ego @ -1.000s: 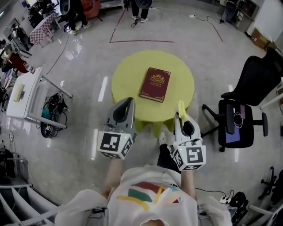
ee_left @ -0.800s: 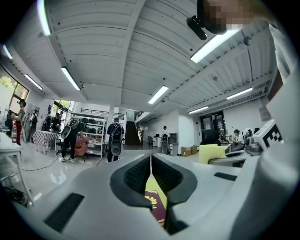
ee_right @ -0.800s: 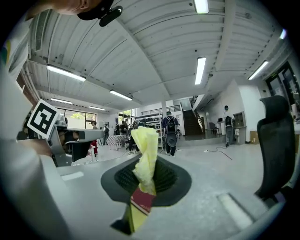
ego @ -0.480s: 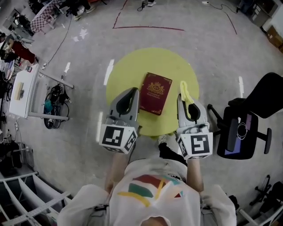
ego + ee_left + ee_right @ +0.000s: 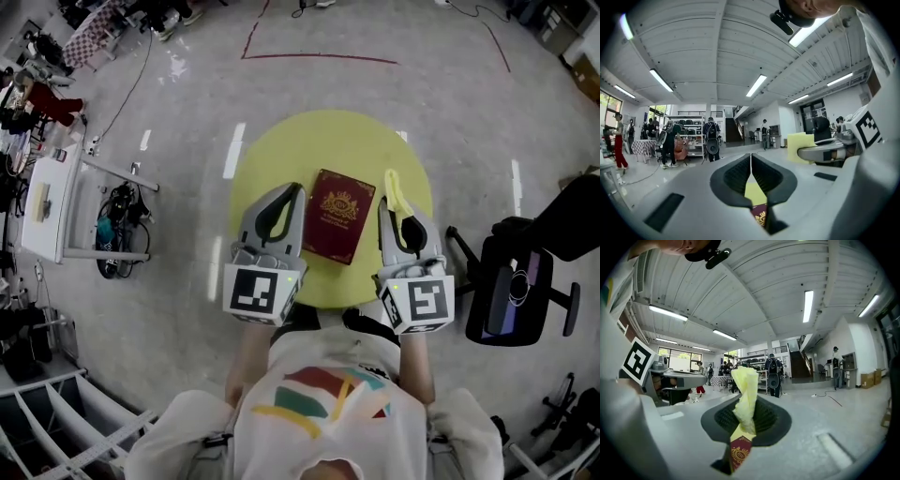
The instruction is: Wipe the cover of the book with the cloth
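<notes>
A dark red book (image 5: 341, 215) with a gold crest lies closed on the round yellow table (image 5: 281, 155), near its front edge. My left gripper (image 5: 292, 191) hovers just left of the book, jaws shut and empty. My right gripper (image 5: 392, 195) hovers just right of the book, shut on a pale yellow cloth (image 5: 395, 193) that sticks out past its tips. In the right gripper view the cloth (image 5: 746, 394) stands up between the jaws, with the book (image 5: 738, 453) showing below. A sliver of the book (image 5: 761, 217) shows under the left gripper's shut jaws (image 5: 751, 165).
A black office chair (image 5: 531, 272) stands right of the table. A white cart (image 5: 54, 197) with cables beside it stands at the left. Red tape lines (image 5: 319, 58) mark the floor beyond the table. People stand far off in the hall.
The view has shifted forward over the table. Both grippers now flank the book at its sides, farther over the tabletop than a second ago. The cloth stays held in the right gripper.
</notes>
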`<state>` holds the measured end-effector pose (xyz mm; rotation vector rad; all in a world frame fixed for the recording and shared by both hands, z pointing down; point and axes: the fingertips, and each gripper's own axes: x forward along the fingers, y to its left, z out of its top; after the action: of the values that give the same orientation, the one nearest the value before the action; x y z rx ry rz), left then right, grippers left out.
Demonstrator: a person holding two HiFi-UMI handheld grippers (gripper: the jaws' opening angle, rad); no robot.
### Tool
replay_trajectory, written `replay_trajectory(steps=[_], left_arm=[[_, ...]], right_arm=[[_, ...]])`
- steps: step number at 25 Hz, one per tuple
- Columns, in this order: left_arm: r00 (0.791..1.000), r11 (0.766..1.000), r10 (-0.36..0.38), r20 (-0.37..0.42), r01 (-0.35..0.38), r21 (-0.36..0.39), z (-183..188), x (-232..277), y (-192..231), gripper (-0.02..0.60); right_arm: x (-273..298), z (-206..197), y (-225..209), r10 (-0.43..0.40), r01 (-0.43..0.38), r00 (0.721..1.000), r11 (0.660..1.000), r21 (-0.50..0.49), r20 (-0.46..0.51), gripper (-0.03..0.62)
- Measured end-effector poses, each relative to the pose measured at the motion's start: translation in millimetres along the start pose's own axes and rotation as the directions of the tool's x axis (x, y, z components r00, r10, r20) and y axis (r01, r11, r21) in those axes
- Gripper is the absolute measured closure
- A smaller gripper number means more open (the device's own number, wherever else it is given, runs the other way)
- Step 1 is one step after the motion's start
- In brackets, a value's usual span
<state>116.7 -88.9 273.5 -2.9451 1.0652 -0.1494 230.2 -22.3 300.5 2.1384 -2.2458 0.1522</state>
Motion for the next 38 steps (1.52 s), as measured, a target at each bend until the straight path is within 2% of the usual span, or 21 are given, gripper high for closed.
replay_trajectory(steps=[7, 11, 13, 21, 25, 28, 32, 35, 38], left_arm=[[0.999, 0.998, -0.049, 0.008, 0.05, -0.047, 2, 8, 40, 0.563], [0.999, 0.997, -0.04, 0.005, 0.04, -0.062, -5, -2, 57, 0.563], [0.999, 0.997, -0.033, 0.008, 0.034, -0.064, -6, -5, 64, 0.563], [0.999, 0.998, -0.039, 0.037, 0.041, -0.044, 7, -10, 68, 0.563], [0.999, 0.997, -0.032, 0.038, 0.035, -0.064, 9, -9, 69, 0.561], [0.998, 0.989, -0.061, -0.032, 0.057, -0.135, -12, 0, 64, 0.561], [0.981, 0.973, -0.113, -0.161, 0.077, -0.216, -57, 7, 50, 0.546], [0.956, 0.954, -0.179, -0.232, 0.111, -0.279, -86, 14, 36, 0.438], [0.921, 0.95, -0.219, -0.321, 0.126, -0.287, -121, 17, 25, 0.396]], right_arm=[[23, 7, 32, -0.033, 0.033, 0.999, 0.998, -0.049, -0.009, 0.565], [33, 3, 49, -0.022, 0.022, 0.999, 1.0, -0.018, -0.024, 0.563], [38, 5, 56, -0.013, 0.012, 1.0, 0.999, -0.032, -0.023, 0.563], [40, 6, 61, -0.03, 0.03, 0.999, 0.999, -0.037, -0.02, 0.563], [41, 12, 61, -0.026, 0.025, 1.0, 0.998, -0.051, -0.001, 0.563], [39, 15, 60, -0.026, 0.026, 1.0, 0.998, -0.052, 0.003, 0.563], [32, 11, 62, -0.022, 0.021, 1.0, 0.998, -0.058, -0.011, 0.563], [27, 6, 57, -0.039, 0.038, 0.999, 0.998, -0.042, -0.026, 0.565], [23, 3, 56, -0.057, 0.055, 0.998, 0.997, -0.048, -0.038, 0.563]])
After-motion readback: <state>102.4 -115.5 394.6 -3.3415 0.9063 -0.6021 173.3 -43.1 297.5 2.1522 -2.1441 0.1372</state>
